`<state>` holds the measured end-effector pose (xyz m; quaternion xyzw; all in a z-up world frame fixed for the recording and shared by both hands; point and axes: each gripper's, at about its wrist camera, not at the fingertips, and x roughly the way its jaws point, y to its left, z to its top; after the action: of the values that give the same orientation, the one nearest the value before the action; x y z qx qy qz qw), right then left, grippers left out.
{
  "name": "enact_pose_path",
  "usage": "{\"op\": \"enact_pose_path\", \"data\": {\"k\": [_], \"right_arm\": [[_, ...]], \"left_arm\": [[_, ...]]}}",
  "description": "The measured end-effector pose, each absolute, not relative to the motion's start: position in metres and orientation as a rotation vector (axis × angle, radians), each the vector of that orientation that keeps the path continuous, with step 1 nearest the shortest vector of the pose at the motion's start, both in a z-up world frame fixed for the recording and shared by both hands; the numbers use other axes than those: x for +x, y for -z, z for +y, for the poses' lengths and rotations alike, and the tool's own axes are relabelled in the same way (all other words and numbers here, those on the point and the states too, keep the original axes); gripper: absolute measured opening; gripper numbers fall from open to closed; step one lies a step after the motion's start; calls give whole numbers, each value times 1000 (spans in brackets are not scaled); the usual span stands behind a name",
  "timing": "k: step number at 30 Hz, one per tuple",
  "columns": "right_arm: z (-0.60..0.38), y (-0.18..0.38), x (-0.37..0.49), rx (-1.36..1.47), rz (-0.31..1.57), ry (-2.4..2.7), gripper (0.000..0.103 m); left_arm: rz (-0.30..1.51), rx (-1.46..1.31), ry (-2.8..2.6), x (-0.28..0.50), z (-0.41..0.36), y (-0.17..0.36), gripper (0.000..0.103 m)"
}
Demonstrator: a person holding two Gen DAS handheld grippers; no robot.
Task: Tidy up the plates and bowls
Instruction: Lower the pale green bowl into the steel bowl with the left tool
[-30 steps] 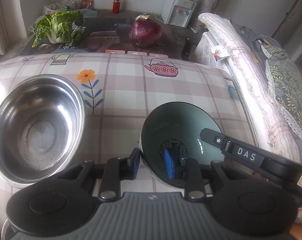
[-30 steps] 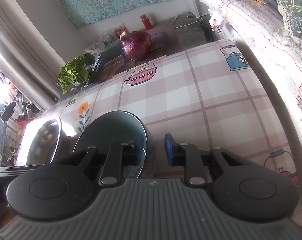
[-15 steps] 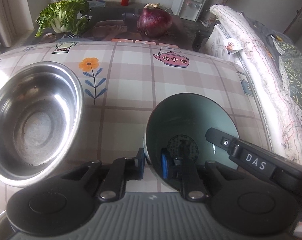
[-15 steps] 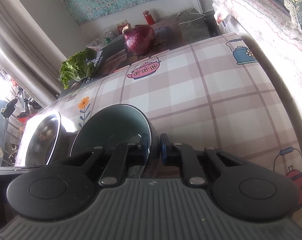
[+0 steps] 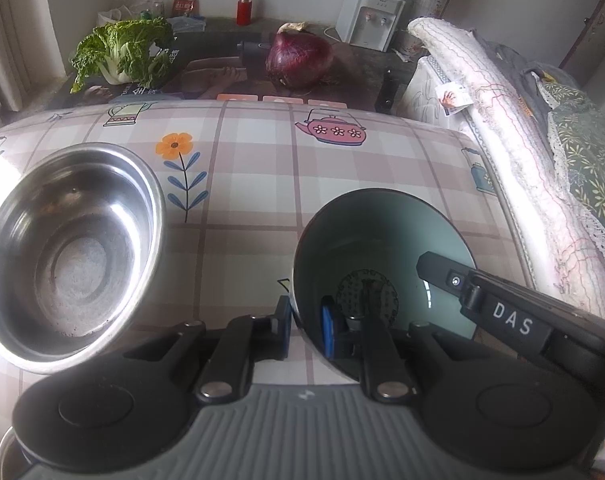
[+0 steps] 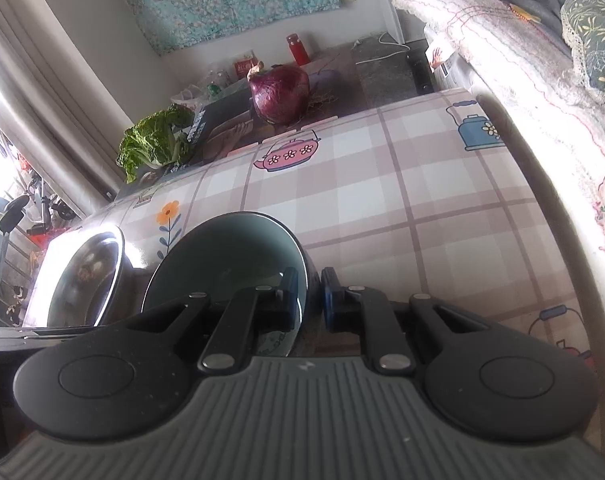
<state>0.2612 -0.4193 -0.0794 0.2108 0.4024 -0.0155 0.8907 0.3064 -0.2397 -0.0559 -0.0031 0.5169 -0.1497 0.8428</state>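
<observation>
Teal ceramic bowl (image 5: 376, 248) sits just right of the steel bowl (image 5: 68, 248), both grippers (image 5: 306, 322) (image 6: 309, 294) pinching opposite rim walls. Lifting should probably stay level, then lower gently into the steel bowl.

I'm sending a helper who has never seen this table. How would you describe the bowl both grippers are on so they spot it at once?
On the checked tablecloth printed with teapots, two bowls sit side by side. Take the green bowl, on the side nearer the sofa, with the left gripper and right gripper each astride its rim. Its pale green glazed inside and dark outside set it apart from the shiny steel bowl.
</observation>
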Motion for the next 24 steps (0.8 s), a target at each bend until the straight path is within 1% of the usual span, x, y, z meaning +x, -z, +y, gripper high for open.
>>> {"op": "enact_pose_path", "data": {"k": [13, 24], "right_arm": [[-410, 49, 257, 406, 793, 22, 12], [-375, 10, 263, 371, 743, -53, 12]], "left_arm": [[1047, -43, 313, 301, -224, 30, 16], [988, -99, 270, 300, -175, 1, 16]]}}
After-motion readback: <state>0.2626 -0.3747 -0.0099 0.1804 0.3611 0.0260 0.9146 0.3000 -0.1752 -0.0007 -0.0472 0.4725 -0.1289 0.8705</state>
